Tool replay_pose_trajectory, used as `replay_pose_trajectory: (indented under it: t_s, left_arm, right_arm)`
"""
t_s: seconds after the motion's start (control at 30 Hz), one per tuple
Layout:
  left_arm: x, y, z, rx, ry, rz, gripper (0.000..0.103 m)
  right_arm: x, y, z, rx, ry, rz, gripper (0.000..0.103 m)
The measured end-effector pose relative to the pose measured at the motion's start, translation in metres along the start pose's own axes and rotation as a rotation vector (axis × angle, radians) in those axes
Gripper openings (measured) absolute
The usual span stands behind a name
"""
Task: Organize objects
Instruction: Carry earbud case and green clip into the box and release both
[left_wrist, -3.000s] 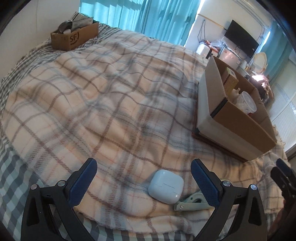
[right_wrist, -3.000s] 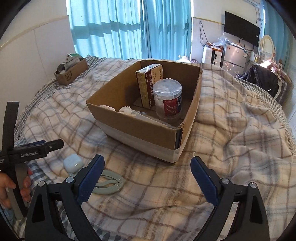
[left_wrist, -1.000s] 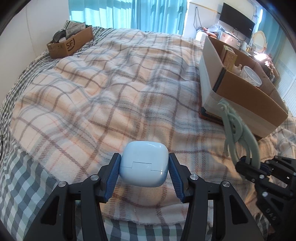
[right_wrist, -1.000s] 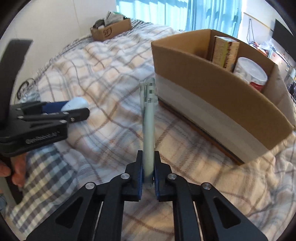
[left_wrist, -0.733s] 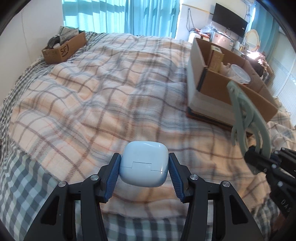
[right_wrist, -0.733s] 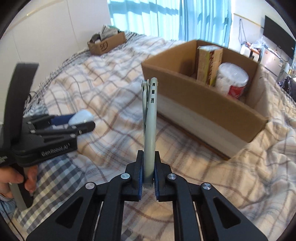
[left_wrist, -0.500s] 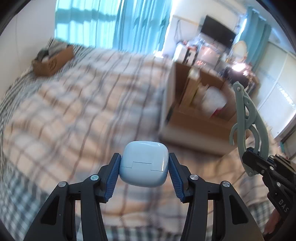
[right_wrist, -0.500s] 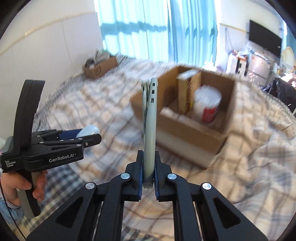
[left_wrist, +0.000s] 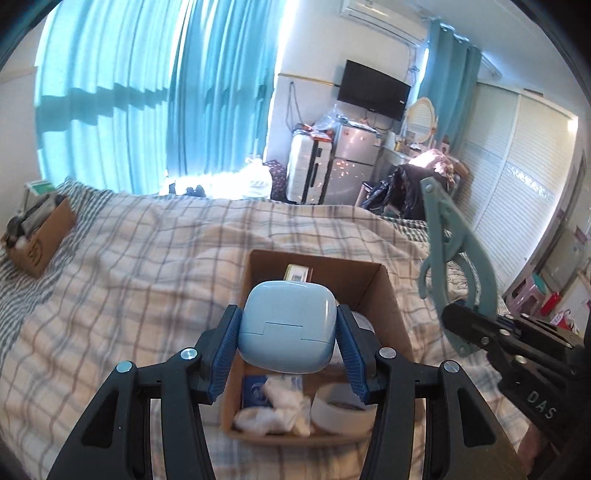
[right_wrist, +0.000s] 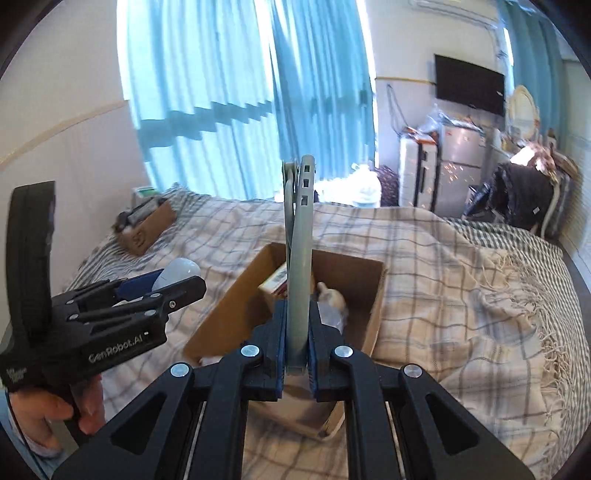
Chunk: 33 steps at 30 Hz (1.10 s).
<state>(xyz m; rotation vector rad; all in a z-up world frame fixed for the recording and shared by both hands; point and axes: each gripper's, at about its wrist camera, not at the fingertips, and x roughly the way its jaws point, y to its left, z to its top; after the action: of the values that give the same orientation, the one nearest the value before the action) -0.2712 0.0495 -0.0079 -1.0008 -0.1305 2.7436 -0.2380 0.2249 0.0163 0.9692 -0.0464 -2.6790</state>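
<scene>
My left gripper (left_wrist: 288, 343) is shut on a white earbud case (left_wrist: 287, 328), held in the air above the open cardboard box (left_wrist: 391, 295) on the bed. My right gripper (right_wrist: 295, 343) is shut on a grey-green plastic clip (right_wrist: 298, 258), which stands upright between the pads, also above the box (right_wrist: 229, 314). In the left wrist view the clip (left_wrist: 454, 269) and the right gripper (left_wrist: 476, 332) hang at the right of the box. In the right wrist view the left gripper (right_wrist: 173, 288) with the case (right_wrist: 177, 271) sits at the left. The box holds a tape roll (left_wrist: 341, 410), crumpled white tissue (left_wrist: 277, 410), a carton and a tub partly hidden by the case.
A plaid blanket (left_wrist: 129, 280) covers the bed. A small cardboard box (left_wrist: 37, 236) of odds and ends sits at the far left corner. Beyond the bed are blue curtains (left_wrist: 155, 110), a fridge (left_wrist: 354, 162), a wall television and a wardrobe. A hand (right_wrist: 55, 410) grips the left handle.
Both grippers have risen from the blanket and swung over the big box, each keeping its object. The view now looks down into the box instead of at its side.
</scene>
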Motion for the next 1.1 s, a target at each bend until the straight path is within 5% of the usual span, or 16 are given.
replay_pose_trajectory:
  t_s: [0.2,0.5,0.57,0.63,0.83,1.1]
  left_arm:
    - [0.052,-0.004,-0.009,0.045,0.086,-0.021,0.053]
    - [0.081,0.005,-0.033,0.013,0.152,-0.027,0.056]
    - [0.071,0.005,-0.03,-0.001,0.127,-0.039,0.071]
    - [0.054,0.005,-0.023,-0.012,0.075,-0.033,0.09]
    - [-0.005,0.003,0.0,0.025,-0.028,0.014,0.099]
    - [-0.082,0.007,0.012,0.072,-0.114,0.039,0.103]
  right_arm:
    - [0.059,-0.022,-0.004,0.077,0.119,-0.07,0.009]
    - [0.069,-0.041,-0.018,0.139,0.096,-0.077,0.012]
    - [0.06,-0.042,-0.015,0.145,0.07,-0.074,0.046]
    - [0.047,-0.042,-0.011,0.156,0.03,-0.075,0.059]
    - [-0.004,-0.029,0.004,0.122,-0.043,-0.069,0.06]
    - [-0.099,-0.012,0.016,0.07,-0.174,-0.117,0.097]
